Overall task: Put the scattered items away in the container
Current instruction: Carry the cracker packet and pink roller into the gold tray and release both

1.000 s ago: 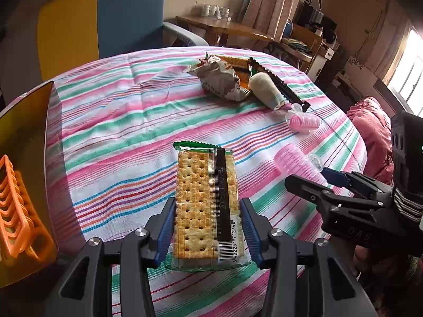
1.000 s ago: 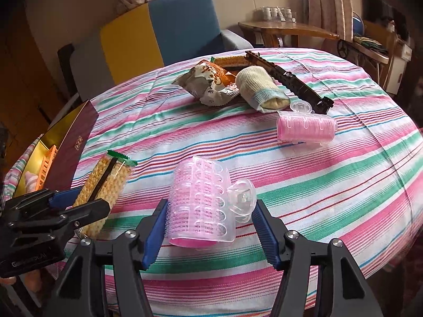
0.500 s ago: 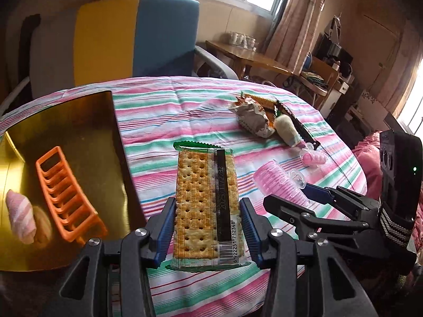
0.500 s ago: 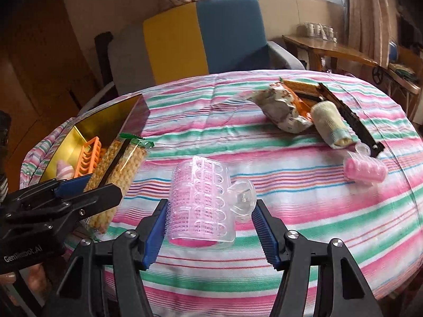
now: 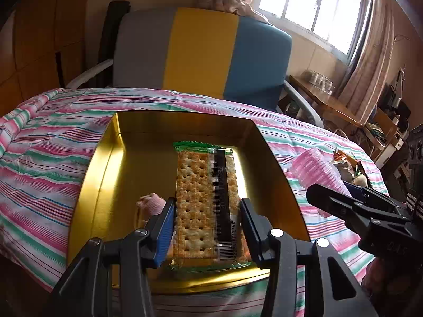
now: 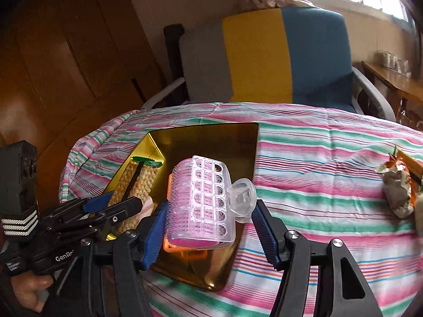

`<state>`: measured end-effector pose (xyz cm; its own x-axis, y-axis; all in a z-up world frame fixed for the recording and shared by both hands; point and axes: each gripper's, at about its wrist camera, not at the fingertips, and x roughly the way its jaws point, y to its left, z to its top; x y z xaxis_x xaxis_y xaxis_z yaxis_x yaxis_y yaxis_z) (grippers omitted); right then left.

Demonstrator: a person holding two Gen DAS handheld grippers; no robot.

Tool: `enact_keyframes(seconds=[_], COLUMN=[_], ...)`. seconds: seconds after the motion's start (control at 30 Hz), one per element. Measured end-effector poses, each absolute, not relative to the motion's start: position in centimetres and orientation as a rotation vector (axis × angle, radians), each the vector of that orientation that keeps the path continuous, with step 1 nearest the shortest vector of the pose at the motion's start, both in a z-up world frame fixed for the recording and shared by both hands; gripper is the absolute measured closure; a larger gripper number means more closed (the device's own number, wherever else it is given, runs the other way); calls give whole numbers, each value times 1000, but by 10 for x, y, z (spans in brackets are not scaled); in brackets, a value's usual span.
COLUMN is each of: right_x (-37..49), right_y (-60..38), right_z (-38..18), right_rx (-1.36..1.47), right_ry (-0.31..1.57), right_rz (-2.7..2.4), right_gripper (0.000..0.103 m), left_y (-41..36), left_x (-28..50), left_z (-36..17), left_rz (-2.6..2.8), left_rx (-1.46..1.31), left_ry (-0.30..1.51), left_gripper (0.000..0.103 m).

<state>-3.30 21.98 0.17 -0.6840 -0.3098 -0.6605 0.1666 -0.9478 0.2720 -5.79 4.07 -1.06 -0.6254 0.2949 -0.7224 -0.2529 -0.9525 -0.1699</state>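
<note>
My left gripper (image 5: 207, 211) is shut on a clear-wrapped pack of crackers (image 5: 205, 200) and holds it over the gold tray (image 5: 105, 158). My right gripper (image 6: 210, 212) is shut on a pink hair roller with a clear clip (image 6: 202, 203), above the tray's right part (image 6: 211, 137). A pink striped item (image 5: 152, 203) lies in the tray beside my left fingers. An orange rack (image 6: 182, 251) shows under the roller. The right gripper and roller (image 5: 314, 169) show at the right of the left wrist view; the left gripper with the crackers (image 6: 134, 185) shows at the left of the right wrist view.
The round table wears a pink, green and white striped cloth (image 5: 47, 158). A crumpled snack bag (image 6: 396, 190) lies at the far right. A grey, yellow and blue armchair (image 5: 201, 52) stands behind the table. A wooden side table (image 5: 322, 100) is beyond.
Both grippers swung left from the middle of the table to over the gold tray, each still holding its item. The tray now fills the middle of the left wrist view.
</note>
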Motion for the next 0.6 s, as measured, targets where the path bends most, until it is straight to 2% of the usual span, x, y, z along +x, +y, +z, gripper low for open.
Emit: enact_keyframes(seconds=[0.3, 0.6], right_x=[-85, -97], right_y=[183, 179], right_z=[-27, -47], right_rx=[1231, 1314], right_ry=[-267, -285], right_rz=[-2579, -2570], right_gripper=[40, 37], left_y=[8, 14], left_x=[-88, -103], left_z=[-25, -36], left_rz=[2625, 2593], left_rx=[-1218, -1269], left_ry=[-121, -116], left_gripper=[55, 55])
